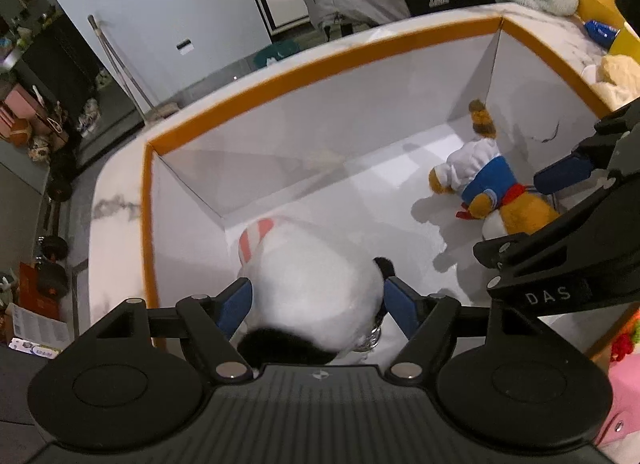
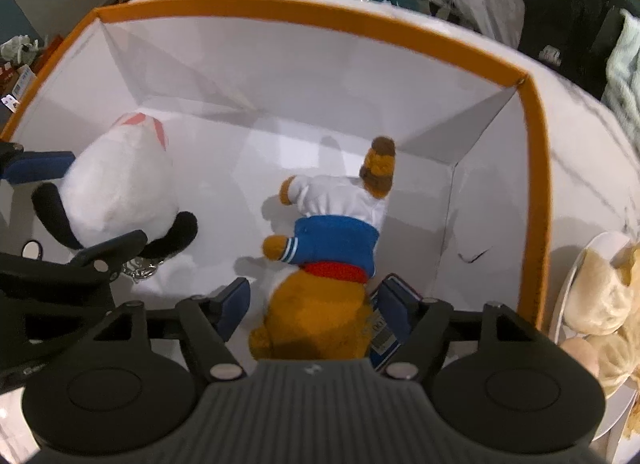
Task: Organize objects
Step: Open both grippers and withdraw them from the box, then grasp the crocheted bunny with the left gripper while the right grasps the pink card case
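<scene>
L tongs pinch white plush, R tongs pinch fox plush (both in box).

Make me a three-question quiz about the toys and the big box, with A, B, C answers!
1. Where is the fox toy?
A. Inside the box
B. On the floor
C. On a chair

2. What colour is the box's rim?
A. Green
B. Orange
C. Purple

3. What is the left gripper doing?
A. Hanging with nothing in it
B. Holding a cup
C. Holding the white plush

Answers: 1 A, the fox toy lies on the box's white bottom. 2 B, an orange band runs along the top edge. 3 C, its blue pads sit on both sides of the white plush.
</scene>
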Motion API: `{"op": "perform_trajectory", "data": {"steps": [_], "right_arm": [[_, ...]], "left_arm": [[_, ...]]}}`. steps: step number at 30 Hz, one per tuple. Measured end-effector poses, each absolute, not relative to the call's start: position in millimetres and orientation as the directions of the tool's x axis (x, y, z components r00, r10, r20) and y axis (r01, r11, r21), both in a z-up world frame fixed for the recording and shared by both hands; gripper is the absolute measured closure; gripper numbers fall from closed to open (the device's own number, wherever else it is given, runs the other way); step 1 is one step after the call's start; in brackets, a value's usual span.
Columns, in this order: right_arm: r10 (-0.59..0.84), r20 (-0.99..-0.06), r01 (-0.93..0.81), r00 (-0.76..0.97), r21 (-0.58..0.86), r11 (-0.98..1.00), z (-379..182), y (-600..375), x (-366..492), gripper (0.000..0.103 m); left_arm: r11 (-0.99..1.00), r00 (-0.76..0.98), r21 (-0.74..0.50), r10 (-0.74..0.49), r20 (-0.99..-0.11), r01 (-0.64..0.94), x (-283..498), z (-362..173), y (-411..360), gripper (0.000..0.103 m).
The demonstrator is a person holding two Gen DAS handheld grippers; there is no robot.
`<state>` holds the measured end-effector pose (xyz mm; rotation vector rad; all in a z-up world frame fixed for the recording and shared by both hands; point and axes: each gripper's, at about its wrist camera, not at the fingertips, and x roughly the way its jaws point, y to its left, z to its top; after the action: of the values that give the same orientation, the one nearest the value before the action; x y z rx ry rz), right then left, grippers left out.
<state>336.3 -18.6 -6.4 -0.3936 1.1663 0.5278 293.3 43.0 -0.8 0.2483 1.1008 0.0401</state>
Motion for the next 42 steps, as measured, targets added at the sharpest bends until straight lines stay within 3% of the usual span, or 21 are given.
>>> {"op": "perform_trajectory", "data": {"steps": [4, 6, 11, 18, 22, 28, 38, 42], "right_arm": [[0.206, -0.918, -0.584, 0.338, -0.033, 0.811, 6.7, -25.2, 329.5, 0.03], [0.208, -0.901, -0.582, 0.381, -0.059, 0.811, 13.4, -29.6, 325.7, 0.022], [0.268, -0.833, -0.591, 0.485, -0.086, 0.802, 36.5, -45.4, 303.9, 0.018], [0.369, -0.717, -0.607, 0.591, -0.093, 0.789, 69.1, -86.7, 216.4, 0.008], [0.402, -0.67, -0.606, 0.624, -0.09, 0.79, 56.0, -115.0, 157.5, 0.004], [0.455, -0.642, -0.572, 0.617, 0.032, 0.82, 5.9, -152.3, 97.3, 0.004], [0.341, -0.65, -0.537, 0.679, -0.123, 0.835, -34.3, -114.1, 106.0, 0.004], [0.434, -0.668, -0.625, 0.604, -0.058, 0.779, -35.8, -108.2, 84.9, 0.004]], "left_arm": [[0.971, 0.484, 0.221, 0.152, -0.862, 0.09, 284.6, 13.4, 42.3, 0.017], [0.973, 0.505, 0.215, 0.146, -0.851, 0.081, 276.5, 21.9, 41.3, 0.016], [0.984, 0.58, 0.174, 0.12, -0.806, 0.039, 243.1, 46.0, 42.2, 0.015], [0.997, 0.684, 0.075, 0.045, -0.728, 0.013, 166.3, 65.5, 38.0, 0.012], [1.0, 0.708, 0.016, 0.002, -0.707, 0.013, 114.9, 49.8, 31.5, 0.01], [0.996, 0.718, -0.053, 0.017, -0.695, -0.075, 67.3, 3.5, 21.2, 0.01], [0.981, 0.712, -0.079, 0.07, -0.699, -0.175, 35.9, -17.0, 31.7, 0.011], [0.979, 0.715, -0.068, 0.094, -0.693, -0.194, 31.3, -15.1, 40.9, 0.011]]}}
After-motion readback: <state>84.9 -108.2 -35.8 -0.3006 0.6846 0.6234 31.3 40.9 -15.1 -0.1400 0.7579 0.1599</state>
